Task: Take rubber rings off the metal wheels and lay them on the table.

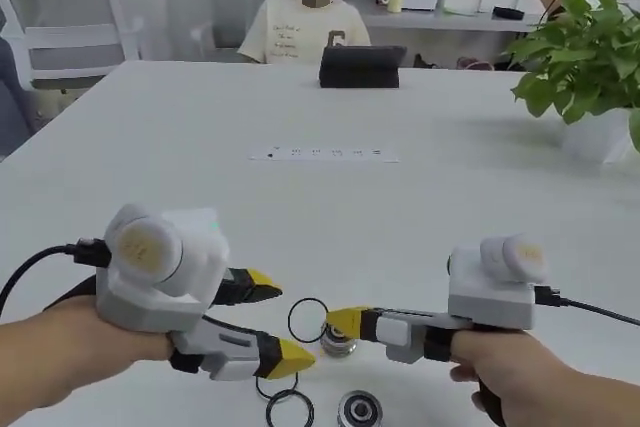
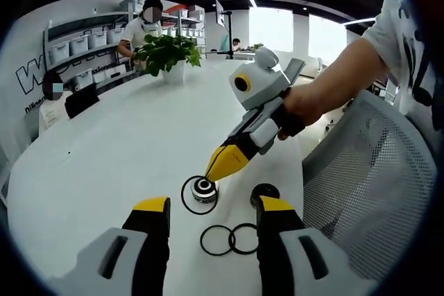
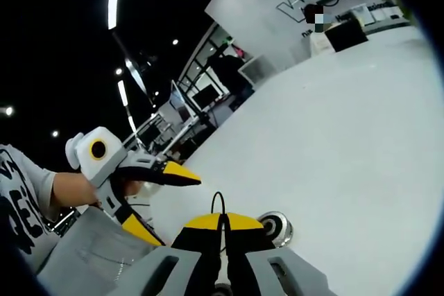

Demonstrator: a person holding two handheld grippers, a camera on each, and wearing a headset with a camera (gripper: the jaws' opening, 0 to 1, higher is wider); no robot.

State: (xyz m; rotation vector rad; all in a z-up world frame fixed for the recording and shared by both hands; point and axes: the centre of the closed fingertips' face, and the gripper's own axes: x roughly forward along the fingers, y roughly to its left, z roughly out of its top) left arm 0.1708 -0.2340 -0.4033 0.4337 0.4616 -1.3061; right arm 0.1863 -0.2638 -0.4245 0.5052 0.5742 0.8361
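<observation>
My right gripper (image 1: 345, 322) is shut on a thin black rubber ring (image 1: 307, 319), which hangs off its yellow tips just above the white table (image 1: 330, 107). A metal wheel (image 1: 340, 343) sits under those tips. In the right gripper view the ring (image 3: 217, 206) shows edge-on between the closed jaws (image 3: 222, 223), with a wheel (image 3: 275, 227) beside them. My left gripper (image 1: 278, 319) is open, its jaws spread either side of the ring without touching it. Two loose rings (image 2: 216, 240) (image 2: 244, 237) lie in front of the left gripper (image 2: 213, 206). A second wheel (image 1: 358, 409) rests near the table's front edge.
A person sits at the far side behind a black tablet case (image 1: 362, 67). A potted plant (image 1: 585, 57) stands at the right. A white label strip (image 1: 322, 154) lies mid-table. A mesh chair (image 2: 374, 171) is close to the near edge.
</observation>
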